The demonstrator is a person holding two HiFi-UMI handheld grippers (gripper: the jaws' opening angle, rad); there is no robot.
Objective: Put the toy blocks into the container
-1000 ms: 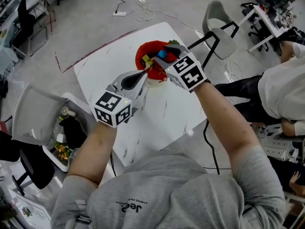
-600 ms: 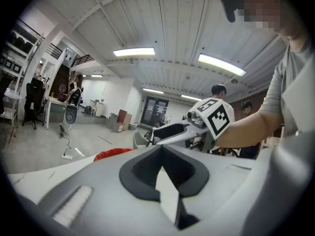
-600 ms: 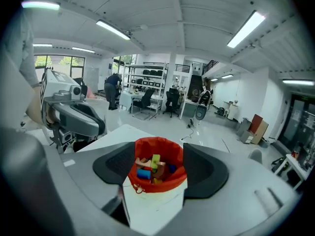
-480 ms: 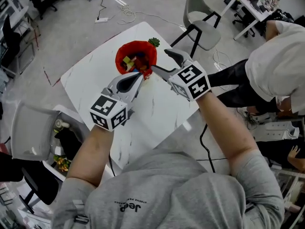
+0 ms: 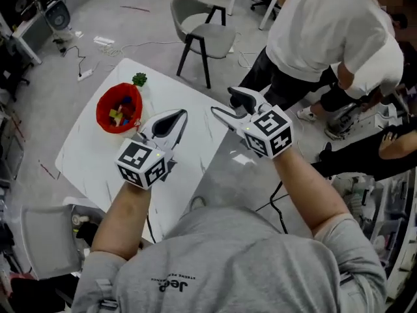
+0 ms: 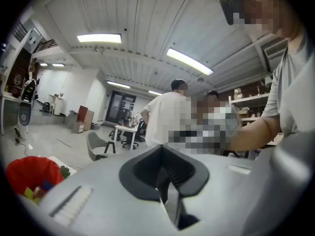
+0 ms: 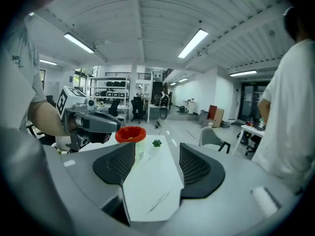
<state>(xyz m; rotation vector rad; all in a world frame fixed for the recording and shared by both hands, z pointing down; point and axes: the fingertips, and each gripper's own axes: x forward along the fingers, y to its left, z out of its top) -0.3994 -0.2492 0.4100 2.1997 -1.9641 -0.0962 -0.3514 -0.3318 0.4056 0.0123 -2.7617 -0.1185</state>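
A red container [image 5: 119, 107] with several coloured toy blocks [image 5: 120, 115] inside stands at the far left of the white table [image 5: 98, 155]. It also shows in the left gripper view [image 6: 29, 173] and the right gripper view [image 7: 130, 133]. My left gripper [image 5: 174, 117] hovers to the container's right, jaws shut with nothing in them [image 6: 166, 183]. My right gripper [image 5: 229, 105] is farther right, over the table's edge. It is open with only the table between its pads [image 7: 156, 163].
A small green toy [image 5: 139, 79] lies just beyond the container. A grey chair [image 5: 202, 25] stands behind the table. A person in a white shirt [image 5: 326, 38] bends over close at the right. Another chair [image 5: 39, 246] is at the near left.
The right gripper has opened and pulled back from over the container. Both grippers now sit to its right. The view has swung, and the container has moved to the left of the picture.
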